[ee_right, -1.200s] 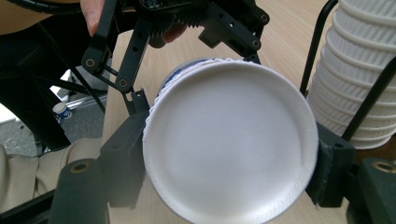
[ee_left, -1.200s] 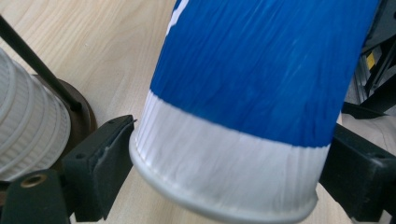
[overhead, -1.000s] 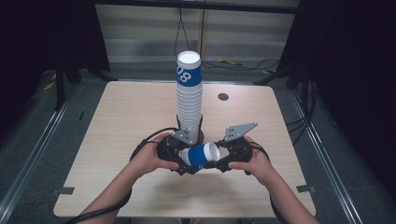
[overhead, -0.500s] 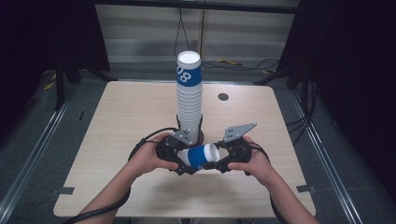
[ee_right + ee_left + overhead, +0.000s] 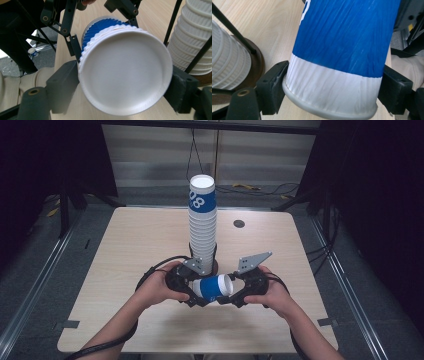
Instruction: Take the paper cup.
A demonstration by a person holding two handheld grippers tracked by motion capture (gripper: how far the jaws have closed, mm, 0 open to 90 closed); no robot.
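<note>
On the wooden table (image 5: 125,250), low in the middle of the high view, just in front of the tall stack of paper cups (image 5: 202,235): a blue and white paper cup (image 5: 212,287), lying sideways. Clamped at its white end by the left gripper (image 5: 332,92). Other round end between the jaws of the right gripper (image 5: 125,82), just been opening, now apart, pads close beside the rim. Probably very light, thin, easy to squash. Best to pinch softly at the stiff rim, not the middle.
</note>
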